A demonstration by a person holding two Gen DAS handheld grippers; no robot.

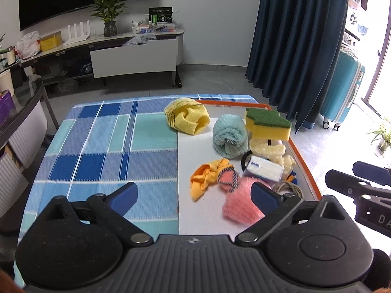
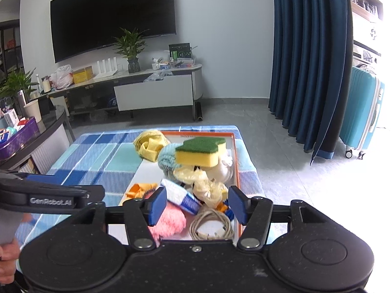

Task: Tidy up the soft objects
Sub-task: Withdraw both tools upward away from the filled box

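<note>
Left hand-held gripper (image 1: 194,196) is hovering low over the near edge of the tabletop (image 1: 102,146), fingers spread wide, holding nothing. Right hand-held gripper (image 2: 196,206) is sitting just to its right, also gaping and empty, pointing at the near end of the pile.

Soft items are all sitting ahead of both grippers on a white mat with an orange border (image 1: 306,168), itself lying on the checked cloth. Nearest the right one: a coiled cord (image 2: 211,227) straight ahead between its fingers, a pink fuzzy piece (image 1: 240,204) just left of that. Further ahead: orange cloth (image 1: 205,177), a white-and-blue packet (image 1: 264,168), crumpled pale-yellow gloves (image 1: 267,147), a rolled teal towel (image 1: 229,135), a sponge (image 1: 267,123) perched on top of the heap, and a yellow cloth (image 1: 187,118) at the far left corner, half off the mat.

No bin or box is showing in either view, so I can't tell where sorted things are going. Whether this pile is the mess or the result isn't clear either.

Judgement on any grasp here: pinch one piece at its bulk, not a loose edge, and lift straight up, since the items are overlapping and the sponge is looking likely to topple.
</note>
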